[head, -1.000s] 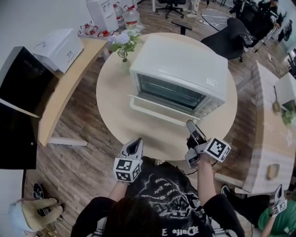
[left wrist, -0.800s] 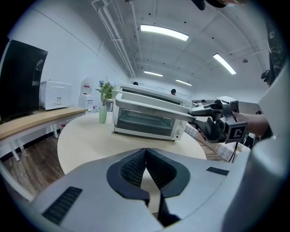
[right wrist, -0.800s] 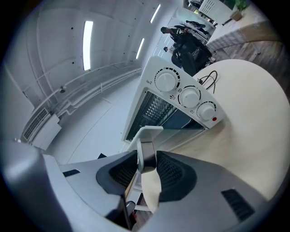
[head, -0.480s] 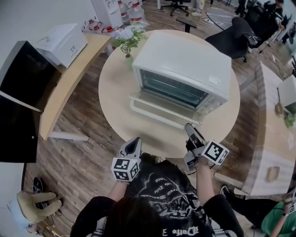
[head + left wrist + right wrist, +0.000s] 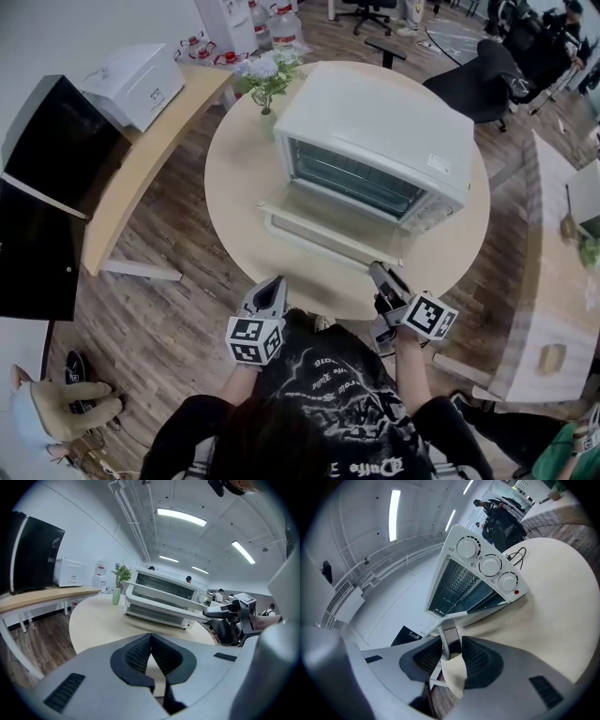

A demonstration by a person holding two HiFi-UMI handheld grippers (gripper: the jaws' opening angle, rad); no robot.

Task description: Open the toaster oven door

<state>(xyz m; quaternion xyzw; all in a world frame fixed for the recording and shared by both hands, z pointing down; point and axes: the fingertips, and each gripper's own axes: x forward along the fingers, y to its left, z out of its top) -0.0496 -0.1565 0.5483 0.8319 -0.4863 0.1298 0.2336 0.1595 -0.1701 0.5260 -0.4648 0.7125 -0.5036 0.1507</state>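
A white toaster oven point(image 5: 380, 127) stands on the round beige table point(image 5: 234, 187), its glass door point(image 5: 328, 217) hanging open and tilted down toward me. My right gripper point(image 5: 379, 273) is shut on the right end of the door handle point(image 5: 323, 240). In the right gripper view the handle bar point(image 5: 450, 639) sits pinched between the pads, below the oven's three knobs point(image 5: 490, 565). My left gripper point(image 5: 271, 286) hovers at the table's near edge, shut and holding nothing point(image 5: 151, 651). From the left gripper view the oven point(image 5: 161, 597) is seen ahead.
A small vase of flowers point(image 5: 266, 82) stands behind the oven's left side. A wooden side desk point(image 5: 141, 159) carries a white appliance point(image 5: 139, 82) beside a black screen point(image 5: 42, 178). An office chair point(image 5: 478, 75) and another table point(image 5: 553, 262) are to the right.
The right gripper has drawn back toward me with the handle, and the oven door has swung further down.
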